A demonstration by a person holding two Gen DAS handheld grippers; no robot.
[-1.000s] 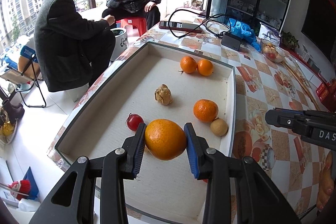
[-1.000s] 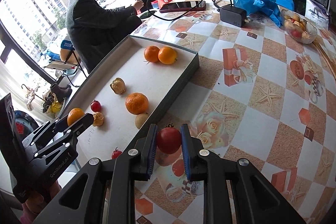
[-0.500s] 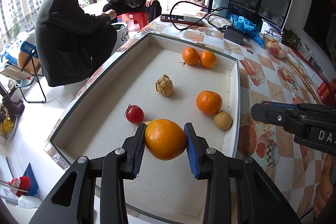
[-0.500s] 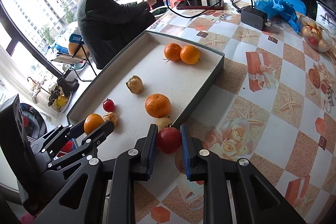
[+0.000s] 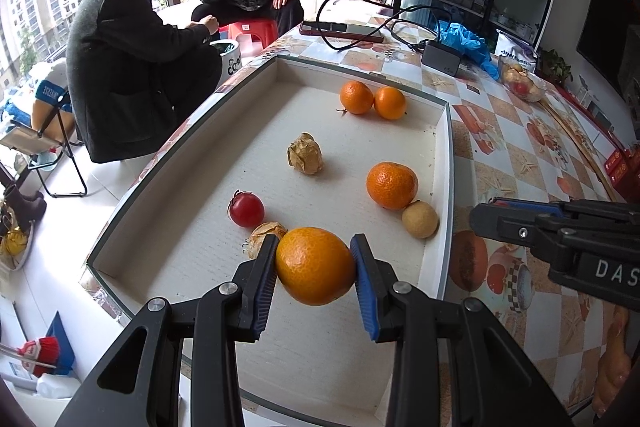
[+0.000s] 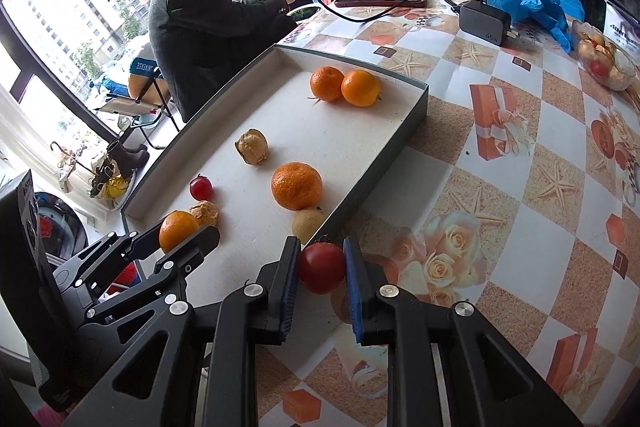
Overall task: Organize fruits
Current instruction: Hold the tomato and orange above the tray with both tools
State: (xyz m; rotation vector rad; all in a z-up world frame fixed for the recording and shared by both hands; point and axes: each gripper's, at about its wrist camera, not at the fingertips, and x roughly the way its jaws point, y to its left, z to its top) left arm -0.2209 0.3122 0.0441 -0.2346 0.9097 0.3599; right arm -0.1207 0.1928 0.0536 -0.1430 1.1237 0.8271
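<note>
- Two fruits I carry: left gripper point(image 5: 315, 267) fingers clamp an orange point(image 5: 315, 265) above the tray point(image 5: 446, 187); it can roll onto the husked fruit point(image 5: 264, 233).
- Right gripper point(image 6: 322, 269) fingers clamp a red fruit point(image 6: 321, 267) over the tray edge; it can fall on the tabletop point(image 6: 500, 187).

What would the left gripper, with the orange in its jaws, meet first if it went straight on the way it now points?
Probably the white tray floor, just near the husked fruit, since the left gripper and its orange tilt down over it; depth is unclear.
</note>
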